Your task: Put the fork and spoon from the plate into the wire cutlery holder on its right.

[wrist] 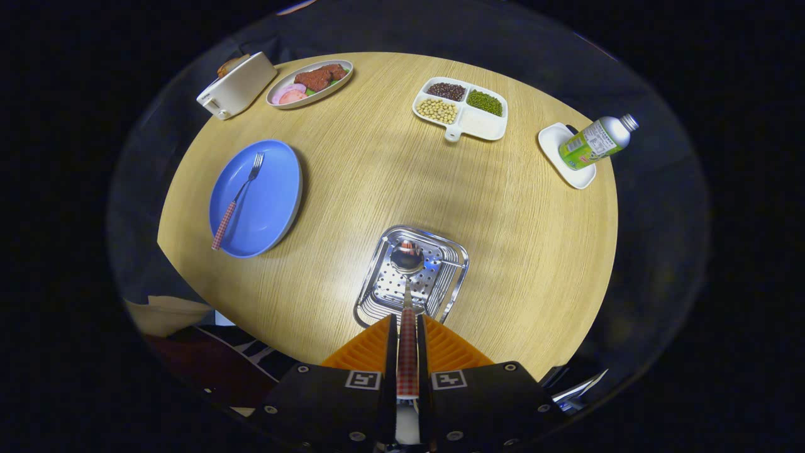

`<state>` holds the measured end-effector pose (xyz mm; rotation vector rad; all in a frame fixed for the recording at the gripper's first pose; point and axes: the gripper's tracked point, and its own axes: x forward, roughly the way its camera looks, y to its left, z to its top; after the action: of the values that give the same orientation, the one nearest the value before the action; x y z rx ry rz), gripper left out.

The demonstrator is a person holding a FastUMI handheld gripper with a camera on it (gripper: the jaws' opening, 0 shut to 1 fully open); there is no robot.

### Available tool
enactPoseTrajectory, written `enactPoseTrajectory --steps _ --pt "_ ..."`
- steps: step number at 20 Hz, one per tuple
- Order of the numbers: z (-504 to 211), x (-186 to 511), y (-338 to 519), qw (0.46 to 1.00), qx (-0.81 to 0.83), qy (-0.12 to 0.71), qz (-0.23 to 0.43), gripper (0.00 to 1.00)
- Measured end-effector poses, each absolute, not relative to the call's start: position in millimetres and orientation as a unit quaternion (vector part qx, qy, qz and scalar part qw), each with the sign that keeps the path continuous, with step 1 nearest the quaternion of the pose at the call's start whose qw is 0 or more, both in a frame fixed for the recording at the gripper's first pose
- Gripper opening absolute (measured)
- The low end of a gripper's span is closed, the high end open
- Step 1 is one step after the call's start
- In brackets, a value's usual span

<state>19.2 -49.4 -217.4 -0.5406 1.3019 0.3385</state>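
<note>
A round, pale wooden surface (377, 182) stands in a dark booth, lit brightest toward its middle; the things on it sit well apart from one another. On the left side lies a blue plate (277, 201), and across it rests the fork (238, 200), its tines toward the far rim and its red-checked handle reaching the near rim; nothing touches it. The gripper (407, 327) hangs above the near edge of the surface with its jaws closed on the red-checked handle of the spoon (407, 264), both fingers pressing the handle from either side; the spoon runs straight ahead of the fingers, bowl forward. Its bowl is over the shiny perforated metal cutlery holder (440, 277), which sits to the right of the plate, just ahead of the fingers; whether the bowl touches the holder's floor I cannot tell. Beyond the plate, at the far left, stands a white toaster (242, 88) with bread in it; just beside that is an oval dish (309, 83) of meat and sliced food. Farther right is a white divided tray (484, 123) holding dark beans, green beans and pale beans, one compartment bare. At the far right a green-labelled bottle (597, 141) stands on a small white dish (556, 157).
</note>
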Motion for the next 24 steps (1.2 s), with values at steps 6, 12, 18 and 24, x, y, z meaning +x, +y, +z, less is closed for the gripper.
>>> enactPoseTrajectory --steps 6,12,18,24 --pt "-190 22 -45 0.794 -0.212 0.553 0.134 0.39" --pt "-163 27 -5 0.859 -0.173 0.464 0.131 0.68" --pt "-175 20 51 0.903 -0.122 0.395 0.12 0.95" --pt "-196 13 122 0.928 -0.104 0.335 0.123 0.98"
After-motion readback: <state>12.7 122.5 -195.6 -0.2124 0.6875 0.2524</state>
